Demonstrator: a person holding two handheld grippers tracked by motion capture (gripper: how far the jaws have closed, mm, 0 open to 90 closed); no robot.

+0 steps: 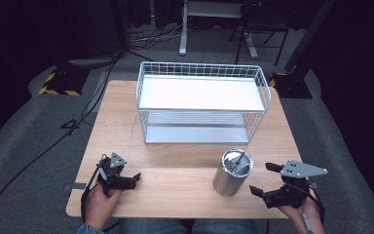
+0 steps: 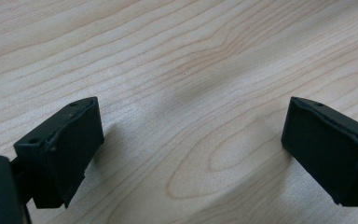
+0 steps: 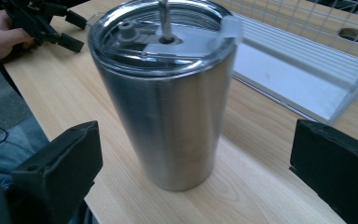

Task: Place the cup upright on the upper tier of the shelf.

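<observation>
The tall steel tumbler with a clear lid (image 1: 232, 173) stands upright on the wooden counter (image 1: 175, 170); right gripper (image 1: 265, 179) released beside it, left gripper (image 1: 137, 176) released too.

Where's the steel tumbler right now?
In the high view the steel tumbler stands upright on the table's near right part, in front of the wire shelf and just left of the open right tongs.

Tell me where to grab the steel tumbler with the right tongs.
Grip the steel tumbler mid-body, below its clear lid, coming in level from its right side, where the right tongs already face it open. It stands upright and its smooth wall tapers downward, so a low grip might slip.
</observation>
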